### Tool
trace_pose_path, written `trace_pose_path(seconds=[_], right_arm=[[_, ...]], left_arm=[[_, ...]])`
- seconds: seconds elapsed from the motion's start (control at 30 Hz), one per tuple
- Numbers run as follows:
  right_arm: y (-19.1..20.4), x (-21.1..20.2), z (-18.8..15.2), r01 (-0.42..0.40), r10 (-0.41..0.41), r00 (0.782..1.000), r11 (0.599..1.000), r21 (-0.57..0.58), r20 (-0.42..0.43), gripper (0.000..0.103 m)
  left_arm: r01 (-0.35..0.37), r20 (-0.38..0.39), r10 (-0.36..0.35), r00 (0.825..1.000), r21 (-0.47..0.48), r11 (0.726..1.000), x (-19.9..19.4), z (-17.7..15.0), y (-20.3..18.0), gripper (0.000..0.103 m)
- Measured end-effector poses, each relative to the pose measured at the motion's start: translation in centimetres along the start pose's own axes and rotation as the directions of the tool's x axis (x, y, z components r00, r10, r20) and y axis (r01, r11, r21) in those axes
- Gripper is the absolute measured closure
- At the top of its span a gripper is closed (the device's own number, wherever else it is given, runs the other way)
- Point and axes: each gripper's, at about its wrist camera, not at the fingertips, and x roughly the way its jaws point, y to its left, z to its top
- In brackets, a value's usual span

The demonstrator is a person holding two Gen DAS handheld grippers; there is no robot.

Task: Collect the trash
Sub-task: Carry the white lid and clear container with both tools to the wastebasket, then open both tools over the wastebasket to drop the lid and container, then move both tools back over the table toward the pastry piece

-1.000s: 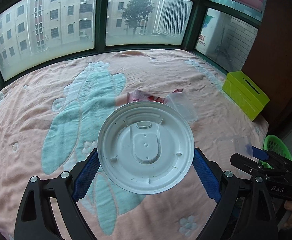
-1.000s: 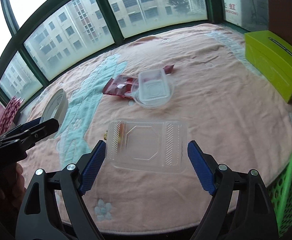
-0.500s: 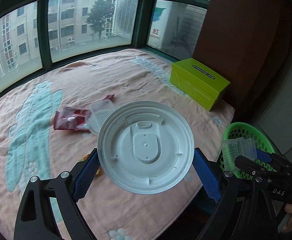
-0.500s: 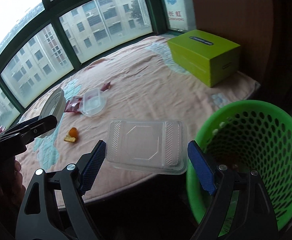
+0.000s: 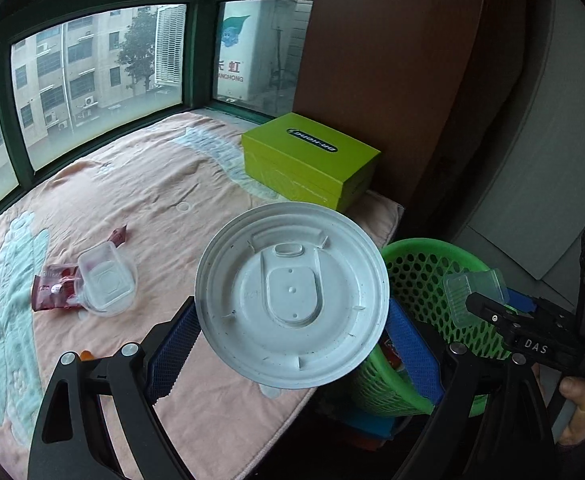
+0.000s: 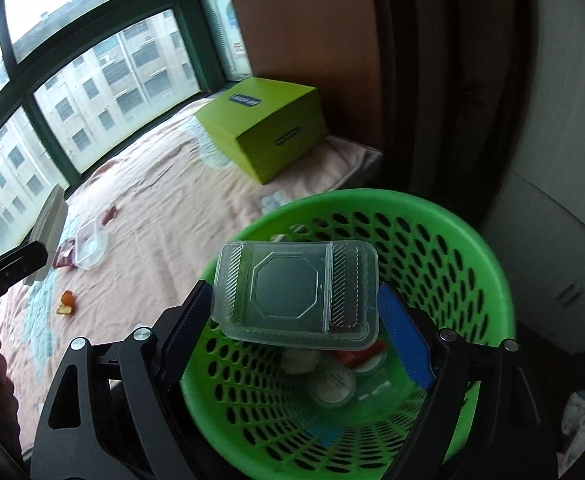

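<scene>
Between the blue pads of the left hand-held gripper sits a round white plastic lid, clamped at its two edges and facing the camera. Just right of it and lower stands the green perforated basket, off the edge of the bed with its peach blanket. Ahead and left of that gripper, on the blanket, a small clear tub lies against a red wrapper; farther ahead sits a lime-green box.

Over the basket's mouth, the right hand-held gripper grips a clear rectangular tray by its short ends, jaws spread wide around it. Below the tray, in the basket's bottom, lie a small round cup and something red, too blurred to name for sure. Left of this gripper, an orange scrap, perhaps peel, rests on the blanket.
</scene>
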Motion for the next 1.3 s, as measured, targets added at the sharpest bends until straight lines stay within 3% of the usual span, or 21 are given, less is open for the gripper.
trace_pose_path(seconds=[0.27, 0.83, 1.3], right_arm=[[-3.3, -0.6, 0.2, 0.03, -0.032, 0.999, 0.997, 0.066, 0.036, 0.016], [-5.7, -5.4, -0.7, 0.031, -0.051, 0.988, 0.99, 0.137, 0.145, 0.016], [-7.5, -6.7, -1.6, 0.024, -0.055, 0.984, 0.983, 0.182, 0.168, 0.016]], left_arm=[[0.037, -0.027, -0.035, 0.999, 0.064, 0.997, 1.6, 0.4, -3.4, 0.015], [0.122, -0.111, -0.105, 0.988, 0.152, 0.981, 4.8, -0.3, -10.0, 0.015], [0.18, -0.166, -0.148, 0.975, 0.201, 0.963, 6.6, -1.1, -14.3, 0.01]])
